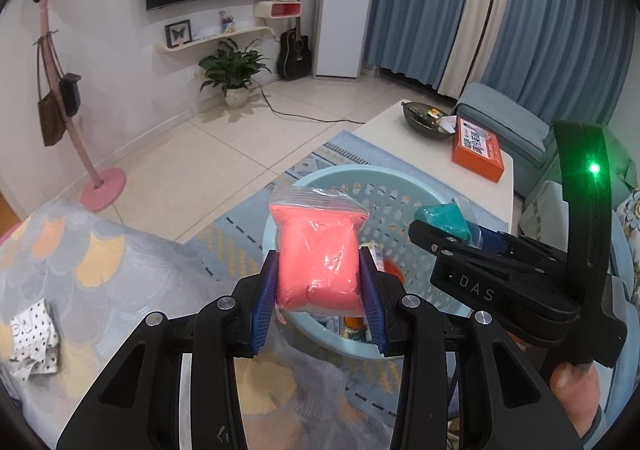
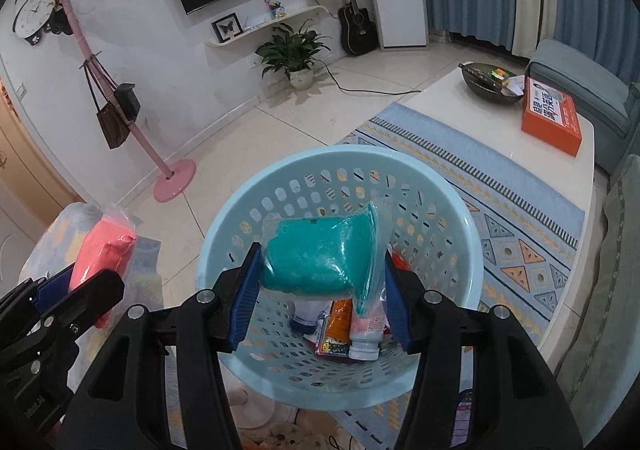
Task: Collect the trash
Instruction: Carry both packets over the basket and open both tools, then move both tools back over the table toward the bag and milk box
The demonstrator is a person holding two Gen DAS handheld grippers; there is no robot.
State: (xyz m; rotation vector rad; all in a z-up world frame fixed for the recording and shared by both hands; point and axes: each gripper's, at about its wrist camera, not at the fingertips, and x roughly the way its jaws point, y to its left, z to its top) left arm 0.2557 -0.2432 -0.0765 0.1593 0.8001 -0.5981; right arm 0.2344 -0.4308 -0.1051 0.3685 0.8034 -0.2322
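Pink bag (image 1: 318, 254): clear zip pouch packed with coral-pink putty, creased, upright, clamped between the blue pads of the left gripper (image 1: 320, 290), above the near rim of the basket (image 1: 356, 174). Teal bag (image 2: 316, 254): same kind of pouch, filled with teal putty, lying sideways, pinched by the right gripper (image 2: 320, 290) over the basket's open mouth.

Only in the right wrist view: basket floor holding an orange packet (image 2: 342, 316), a white bottle (image 2: 364, 346) and other scraps. Only in the left wrist view: spotted cloth (image 1: 34, 338) on the patterned cover, a hand (image 1: 576, 382) under the right gripper's handle.
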